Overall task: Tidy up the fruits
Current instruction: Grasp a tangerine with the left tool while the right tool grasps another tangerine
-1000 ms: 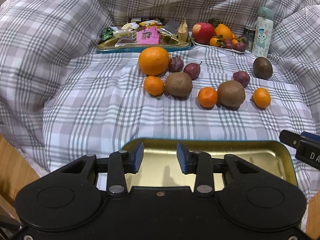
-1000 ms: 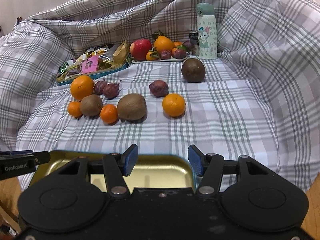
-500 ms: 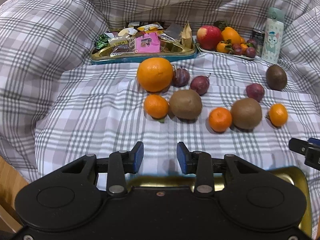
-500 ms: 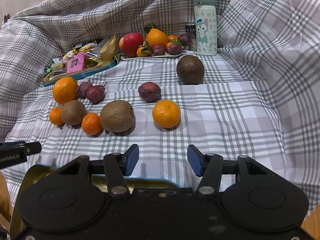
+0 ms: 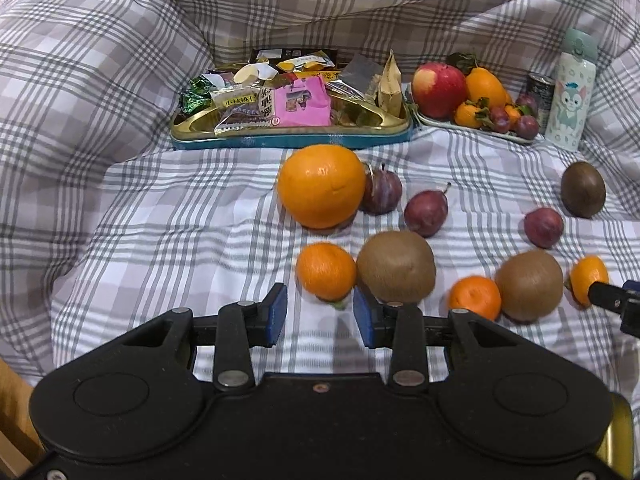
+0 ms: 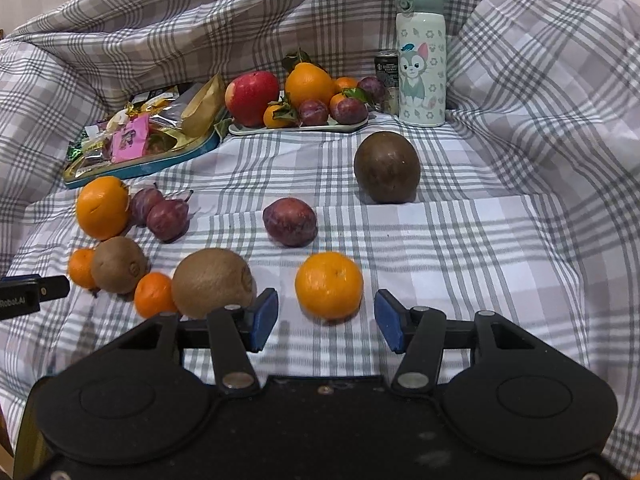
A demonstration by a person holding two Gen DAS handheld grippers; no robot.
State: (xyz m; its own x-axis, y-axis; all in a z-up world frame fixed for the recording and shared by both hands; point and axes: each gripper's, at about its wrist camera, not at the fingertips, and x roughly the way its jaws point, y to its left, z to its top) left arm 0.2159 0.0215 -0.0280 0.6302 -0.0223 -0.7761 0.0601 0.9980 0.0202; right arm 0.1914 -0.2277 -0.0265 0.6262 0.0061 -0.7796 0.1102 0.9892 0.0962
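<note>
Loose fruit lies on a checked cloth. My left gripper (image 5: 320,316) is open and holds nothing. A small mandarin (image 5: 326,270) sits just ahead of its gap, with a kiwi (image 5: 396,266) touching that fruit's right side. Behind them are a big orange (image 5: 320,186) and two plums (image 5: 382,194). My right gripper (image 6: 327,320) is open and holds nothing, with another mandarin (image 6: 329,284) close in front of its gap. A kiwi (image 6: 214,282) lies by its left finger. Farther back are a plum (image 6: 290,222) and a dark round fruit (image 6: 387,168).
At the back stand a snack-filled teal tin (image 5: 292,138), a plate (image 5: 476,130) piled with fruit, a can (image 5: 540,92) and a cartoon bottle (image 5: 572,96). A gold tin's rim (image 5: 618,440) shows under the gripper body. Bunched cloth rises left, right and behind.
Both grippers have moved forward from above the gold tin towards the loose fruit, which now looks larger. The tin has slid almost out of view beneath them. The right jaws narrowed slightly.
</note>
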